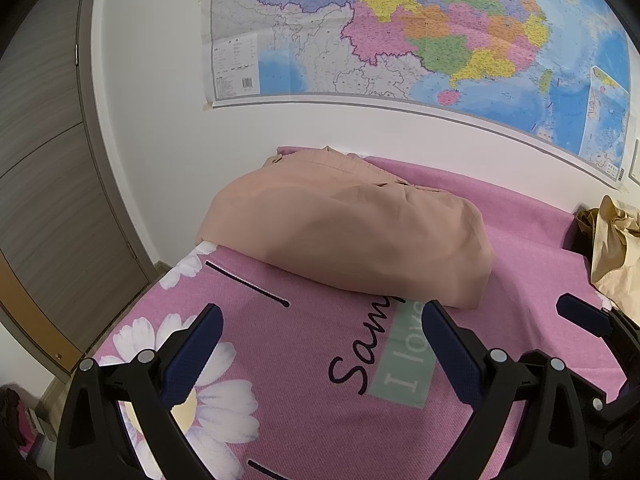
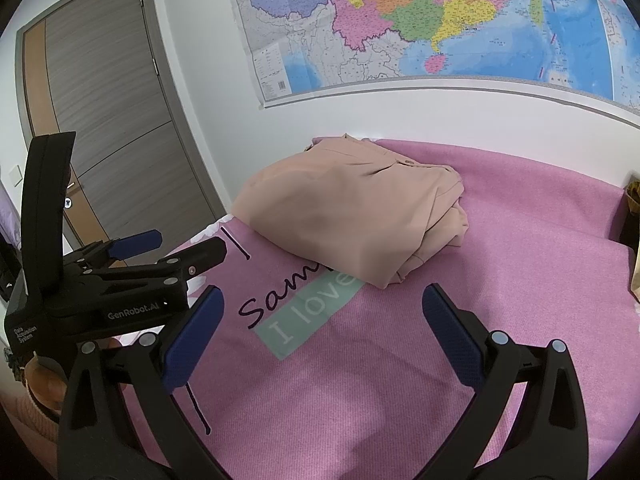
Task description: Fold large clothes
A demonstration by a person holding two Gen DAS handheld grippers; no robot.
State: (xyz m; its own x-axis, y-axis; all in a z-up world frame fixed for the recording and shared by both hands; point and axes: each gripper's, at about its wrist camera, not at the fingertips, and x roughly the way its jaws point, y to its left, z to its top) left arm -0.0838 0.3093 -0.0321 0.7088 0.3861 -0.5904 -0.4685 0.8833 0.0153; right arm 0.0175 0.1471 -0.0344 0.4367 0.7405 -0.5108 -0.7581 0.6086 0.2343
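Observation:
A peach-coloured garment lies folded into a thick bundle near the far left corner of the pink bed sheet. In the right wrist view the same garment shows its stacked layers along its right edge. My left gripper hovers open over the sheet, a short way in front of the bundle, with nothing between its fingers. My right gripper is also open and empty, just short of the bundle's near edge. The left gripper appears at the left of the right wrist view.
A large coloured map hangs on the white wall behind the bed. A brown door stands at the left. A crumpled tan paper bag sits at the bed's right edge. The sheet shows daisies and printed lettering.

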